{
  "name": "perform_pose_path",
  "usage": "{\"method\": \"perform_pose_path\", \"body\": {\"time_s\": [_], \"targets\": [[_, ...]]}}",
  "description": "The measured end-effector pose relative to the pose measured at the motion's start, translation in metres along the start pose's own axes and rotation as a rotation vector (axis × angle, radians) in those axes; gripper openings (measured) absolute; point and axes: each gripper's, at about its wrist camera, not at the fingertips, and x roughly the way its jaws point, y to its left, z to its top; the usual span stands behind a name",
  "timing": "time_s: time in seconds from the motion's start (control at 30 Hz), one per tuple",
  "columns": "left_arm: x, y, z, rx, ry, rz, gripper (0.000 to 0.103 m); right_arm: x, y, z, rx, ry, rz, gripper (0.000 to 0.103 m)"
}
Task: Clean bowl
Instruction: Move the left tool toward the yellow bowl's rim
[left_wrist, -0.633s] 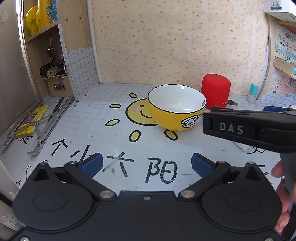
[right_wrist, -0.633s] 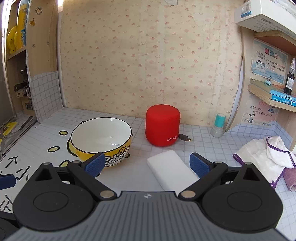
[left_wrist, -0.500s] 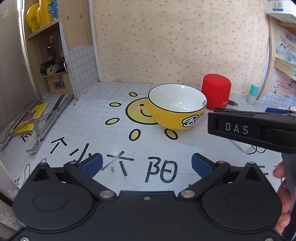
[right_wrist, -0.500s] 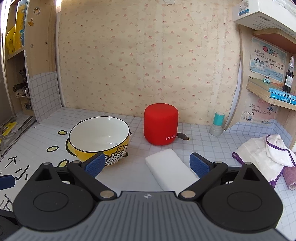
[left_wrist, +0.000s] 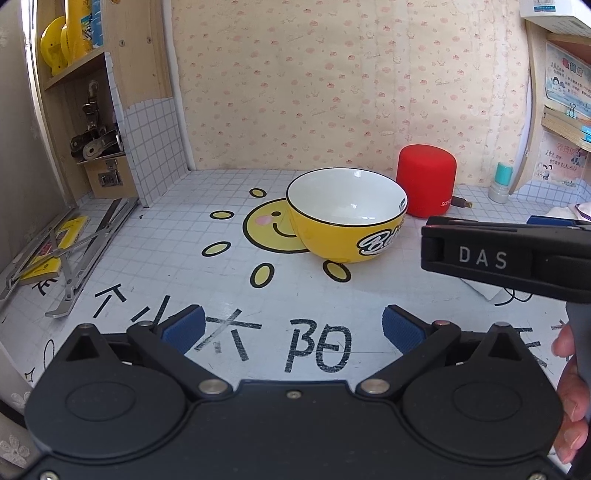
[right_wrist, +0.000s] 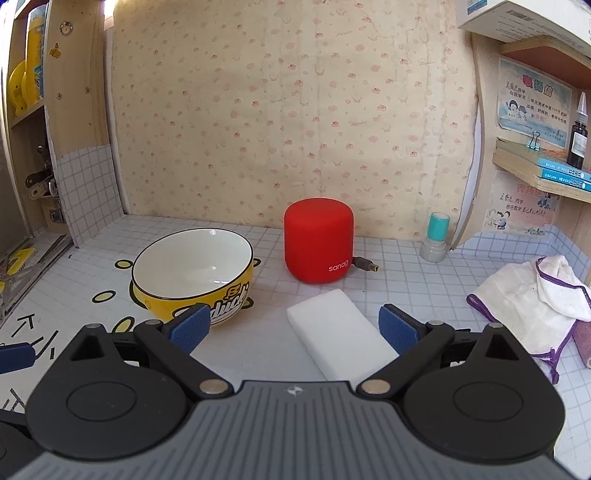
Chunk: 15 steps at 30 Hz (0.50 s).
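Note:
A yellow bowl with a white inside stands upright on the sun drawing; it also shows in the right wrist view. A white sponge block lies on the table right of the bowl. My left gripper is open and empty, well short of the bowl. My right gripper is open and empty, just above the near end of the sponge, which lies between its fingers. The right gripper's body shows at the right of the left wrist view.
A red cylindrical speaker stands behind the sponge, with a small teal-capped bottle to its right. A white cloth lies at the right. A metal stand and yellow book lie at the left. Shelves flank both sides.
Both grippers have edged slightly forward and lower; the bowl and sponge sit a little nearer in view. Nothing was taken hold of.

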Motion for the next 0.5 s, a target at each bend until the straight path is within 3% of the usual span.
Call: {"method": "perform_pose_path", "body": {"time_s": [0.27,0.5], "targets": [[0.013,0.007,0.009,-0.003,0.000,-0.026,0.102,0.010,-0.002,0.001,-0.012,-0.010,0.029,0.098],[0.023,0.016,0.017,-0.003,-0.028,0.030,0.102,0.020,-0.009,0.007,0.020,-0.015,0.038,0.097]]}}
